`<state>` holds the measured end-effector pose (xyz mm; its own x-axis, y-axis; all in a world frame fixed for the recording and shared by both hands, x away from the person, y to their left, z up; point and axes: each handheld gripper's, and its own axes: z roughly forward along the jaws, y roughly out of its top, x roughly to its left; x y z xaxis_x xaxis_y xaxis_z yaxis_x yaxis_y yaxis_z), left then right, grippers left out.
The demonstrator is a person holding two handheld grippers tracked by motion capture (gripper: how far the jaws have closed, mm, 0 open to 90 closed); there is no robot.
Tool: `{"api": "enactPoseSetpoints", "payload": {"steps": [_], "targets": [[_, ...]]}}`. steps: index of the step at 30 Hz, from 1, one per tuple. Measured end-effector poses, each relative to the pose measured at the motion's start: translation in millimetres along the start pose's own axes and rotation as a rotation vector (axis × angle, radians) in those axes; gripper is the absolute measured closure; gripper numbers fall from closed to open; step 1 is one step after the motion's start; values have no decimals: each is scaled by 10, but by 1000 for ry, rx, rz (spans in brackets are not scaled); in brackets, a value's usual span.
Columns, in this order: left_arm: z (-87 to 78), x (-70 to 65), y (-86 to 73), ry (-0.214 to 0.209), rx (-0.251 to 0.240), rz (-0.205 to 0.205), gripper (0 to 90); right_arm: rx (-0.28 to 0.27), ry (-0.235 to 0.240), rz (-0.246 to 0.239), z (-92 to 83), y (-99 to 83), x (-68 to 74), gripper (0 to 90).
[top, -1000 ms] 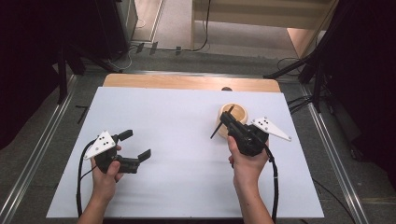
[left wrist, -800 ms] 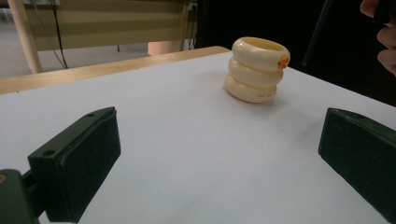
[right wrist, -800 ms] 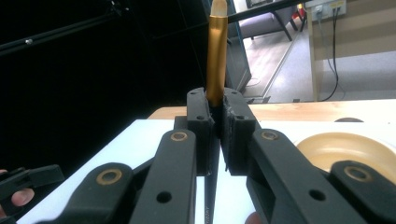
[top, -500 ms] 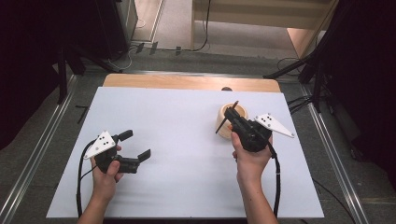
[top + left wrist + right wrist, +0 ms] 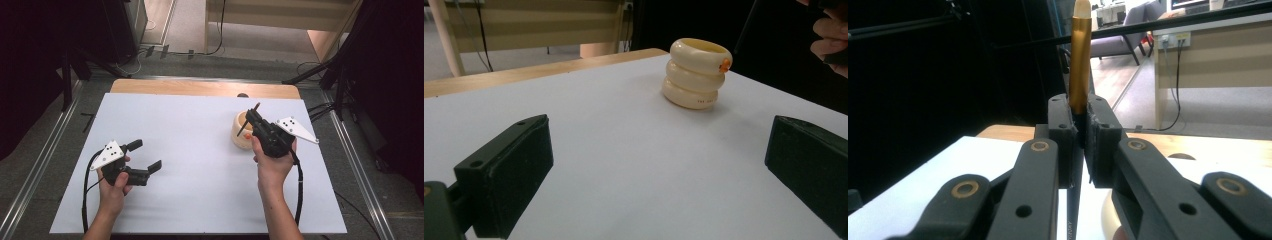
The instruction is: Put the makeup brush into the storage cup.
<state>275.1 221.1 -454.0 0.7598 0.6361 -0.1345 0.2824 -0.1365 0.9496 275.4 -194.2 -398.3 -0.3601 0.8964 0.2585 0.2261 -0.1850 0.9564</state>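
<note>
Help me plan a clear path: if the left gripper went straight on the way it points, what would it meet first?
Probably the cream ringed holder, which stands ahead between the open left gripper jaws, slightly right of centre. Only bare white table lies before it. Depth is unclear, so it might just pass on its left.

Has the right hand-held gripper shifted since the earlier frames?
Yes, slightly: the right hand-held gripper, shut on a pen, sits a little farther right against the cream holder.
</note>
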Motion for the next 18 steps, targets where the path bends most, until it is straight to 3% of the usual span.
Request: {"api": "enactPoseSetpoints", "payload": {"steps": [18], "targets": [[23, -12, -11, -5, 9, 5, 0, -40, -65, -74, 72, 71, -148, 842]]}}
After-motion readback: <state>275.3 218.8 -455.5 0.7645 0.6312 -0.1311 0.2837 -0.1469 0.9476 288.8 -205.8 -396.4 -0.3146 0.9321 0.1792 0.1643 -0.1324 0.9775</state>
